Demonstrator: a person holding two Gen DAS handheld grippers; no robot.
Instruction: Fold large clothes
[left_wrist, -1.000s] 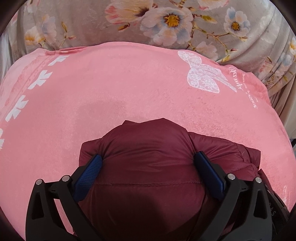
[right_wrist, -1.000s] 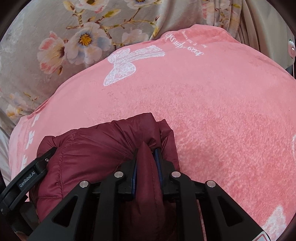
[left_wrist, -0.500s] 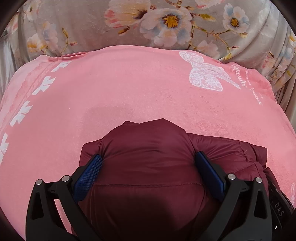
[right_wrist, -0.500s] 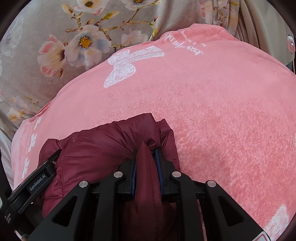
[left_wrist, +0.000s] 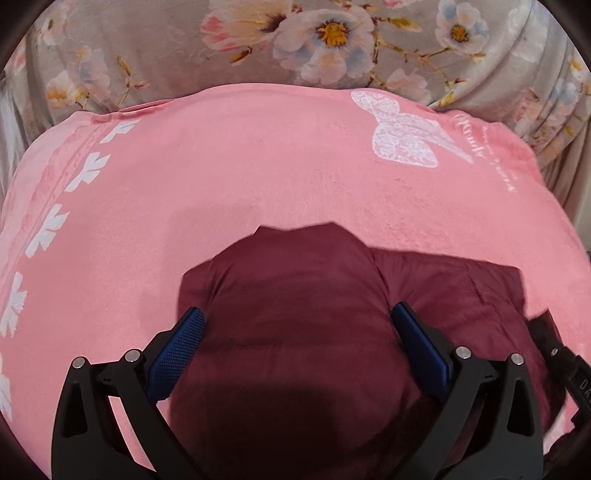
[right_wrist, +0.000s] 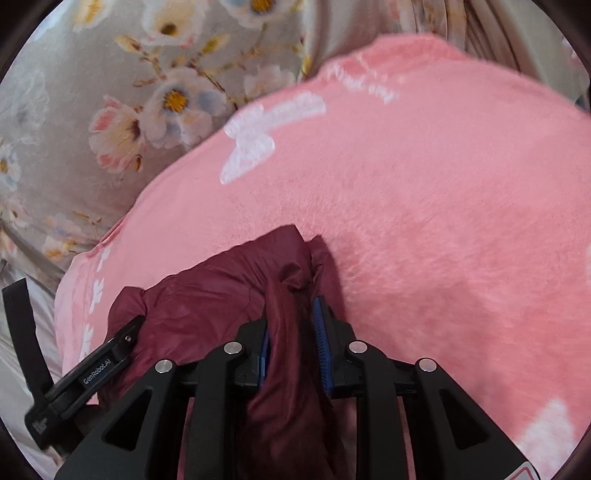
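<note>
A dark maroon puffy jacket (left_wrist: 295, 317) lies bunched on a pink blanket (left_wrist: 258, 173). My left gripper (left_wrist: 299, 325) has its jaws wide apart, with a thick fold of the jacket bulging between the blue pads (left_wrist: 177, 347). My right gripper (right_wrist: 291, 328) is shut on a narrower fold of the same jacket (right_wrist: 207, 302); its blue pads (right_wrist: 323, 343) press the fabric from both sides. The left gripper's black body (right_wrist: 88, 373) shows at the jacket's left end in the right wrist view.
The pink blanket (right_wrist: 443, 221) carries a white butterfly print (left_wrist: 402, 136) and white leaf marks (left_wrist: 48, 229) along its left border. A grey floral cover (left_wrist: 295, 44) lies beyond it. A black strap (right_wrist: 26, 332) hangs at left.
The right gripper has lifted and pulled back with its fold of jacket, blurring its view. The left gripper keeps the same wide hold, and the jacket has shifted slightly.
</note>
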